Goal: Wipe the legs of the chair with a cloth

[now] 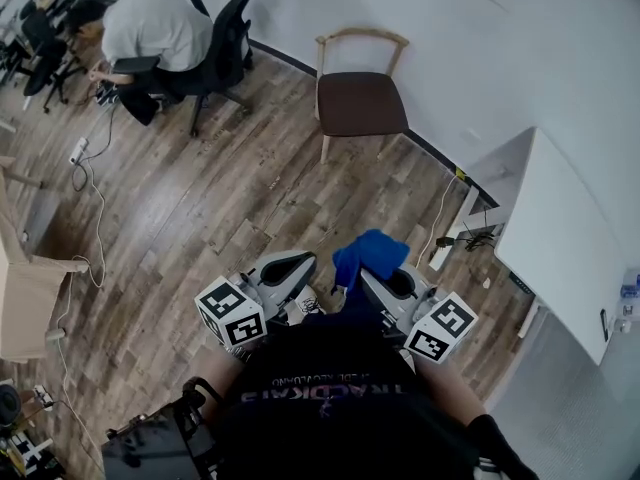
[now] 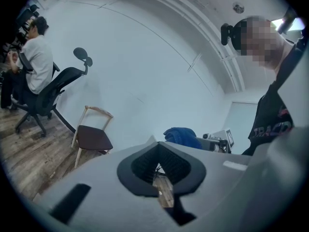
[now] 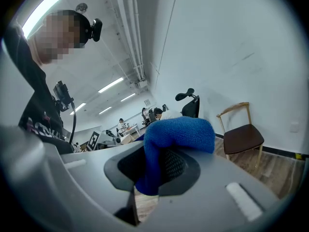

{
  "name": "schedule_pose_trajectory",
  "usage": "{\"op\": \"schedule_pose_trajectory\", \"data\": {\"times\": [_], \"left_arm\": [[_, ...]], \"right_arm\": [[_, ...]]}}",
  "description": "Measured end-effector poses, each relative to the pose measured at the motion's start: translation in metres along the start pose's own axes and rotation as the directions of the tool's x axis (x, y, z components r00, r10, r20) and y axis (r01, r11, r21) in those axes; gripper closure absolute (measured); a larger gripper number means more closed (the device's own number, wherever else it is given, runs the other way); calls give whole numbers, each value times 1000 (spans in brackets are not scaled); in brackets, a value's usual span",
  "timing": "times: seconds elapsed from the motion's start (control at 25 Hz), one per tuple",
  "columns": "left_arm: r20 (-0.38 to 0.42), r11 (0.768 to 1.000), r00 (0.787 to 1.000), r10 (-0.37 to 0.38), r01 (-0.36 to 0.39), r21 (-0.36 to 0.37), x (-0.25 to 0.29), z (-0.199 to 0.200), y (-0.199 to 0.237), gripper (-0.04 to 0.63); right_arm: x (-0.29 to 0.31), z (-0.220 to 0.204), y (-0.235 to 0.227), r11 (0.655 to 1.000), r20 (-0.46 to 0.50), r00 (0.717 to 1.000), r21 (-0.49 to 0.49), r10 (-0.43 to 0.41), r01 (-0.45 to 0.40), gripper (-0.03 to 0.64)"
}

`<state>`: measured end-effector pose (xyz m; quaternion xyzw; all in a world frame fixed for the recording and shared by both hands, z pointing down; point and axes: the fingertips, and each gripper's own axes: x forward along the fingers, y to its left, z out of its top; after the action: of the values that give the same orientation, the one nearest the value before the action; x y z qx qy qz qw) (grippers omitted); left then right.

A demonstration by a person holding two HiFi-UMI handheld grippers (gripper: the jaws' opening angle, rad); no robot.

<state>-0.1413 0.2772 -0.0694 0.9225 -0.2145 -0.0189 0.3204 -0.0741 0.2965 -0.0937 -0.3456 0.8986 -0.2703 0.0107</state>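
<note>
Wood flooring [image 1: 200,208] stretches ahead of us. Nearest, our right gripper [image 3: 159,173] is clamped on the blue cloth [image 3: 183,132], and our left gripper [image 2: 161,168] seems closed on nothing. Well off, the wooden chair [image 1: 360,103] stands by the wall. Only a fold looks pinched, so the cloth could slip free when rubbed along a leg.

1. The cloth [image 1: 368,256] is being held between the right gripper's [image 1: 392,284] jaws.
2. The left gripper [image 1: 288,268] is being held just left of it.
3. The chair [image 1: 362,103] is being kept well ahead, against the wall [image 1: 480,48].
4. An office chair [image 1: 222,43], left of it, is being occupied by a person [image 1: 150,28].
5. A table [image 1: 560,233] is being kept at the right, along the wall.
</note>
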Motion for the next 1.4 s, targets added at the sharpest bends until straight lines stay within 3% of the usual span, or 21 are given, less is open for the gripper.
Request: {"op": "schedule_pose_trajectory", "data": {"times": [0.48,1.16,1.4], "left_arm": [[1,997,997,76,-75,-33,21,8,25,597],[4,985,989,150,-149,-85,206,44,66,597],[23,973,977,213,-210,-98,255,55,93,597]], "right_arm": [[14,20,-46,999,-24,999,27,32,-31,554],[-7,93,-233,996,-102,992,51,79,-74,554],[1,113,-297,993,-131,985,57,112,-105,554]]}}
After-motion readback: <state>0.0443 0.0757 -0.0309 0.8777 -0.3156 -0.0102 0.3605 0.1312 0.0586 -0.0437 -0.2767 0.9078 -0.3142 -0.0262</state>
